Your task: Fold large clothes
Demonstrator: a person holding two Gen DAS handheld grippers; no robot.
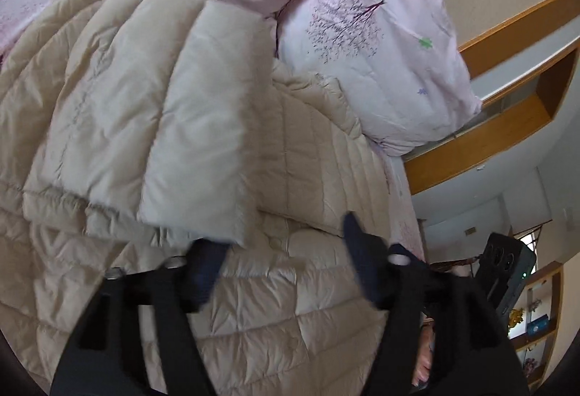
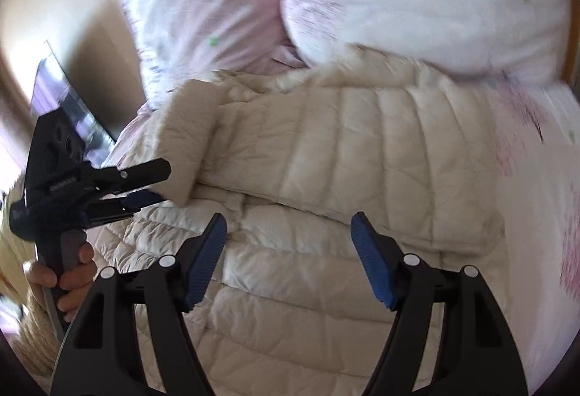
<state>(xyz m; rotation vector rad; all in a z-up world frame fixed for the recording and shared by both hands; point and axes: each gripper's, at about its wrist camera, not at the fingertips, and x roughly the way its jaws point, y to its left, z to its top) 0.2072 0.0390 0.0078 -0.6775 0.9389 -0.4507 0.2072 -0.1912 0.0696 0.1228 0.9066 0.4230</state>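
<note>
Nearest in the right wrist view, the right gripper (image 2: 288, 251) hangs above the cream quilted puffer coat (image 2: 326, 178), and its jaws stand wide apart with nothing between the blue pads (image 2: 204, 262); they do not touch the fabric. The coat lies spread on the bed (image 2: 536, 178), which has a pink and white cover printed with trees and small flowers. One sleeve (image 2: 185, 146) of the coat is folded across the body of the coat, and its cuff end lies at the left side in this view. Just beside that cuff is the left gripper (image 2: 159, 184), held by a person's hand (image 2: 70, 282) around its grey handle; its jaws are parted, and the cuff is near their tips, but the pads do not press on it. In the left wrist view, the left gripper (image 1: 279, 247) shows the same state: the jaws are wide, one blurred dark pad (image 1: 204, 269) is close under the edge of the folded sleeve (image 1: 203, 128), and only the coat (image 1: 290, 305) lies below the gap. Farther away, two pillows (image 1: 377, 44) with the same tree print rest at the head of the bed, touching the far edge of the coat. Behind them stand a pale wall and a wooden shelf (image 1: 507, 120).
</note>
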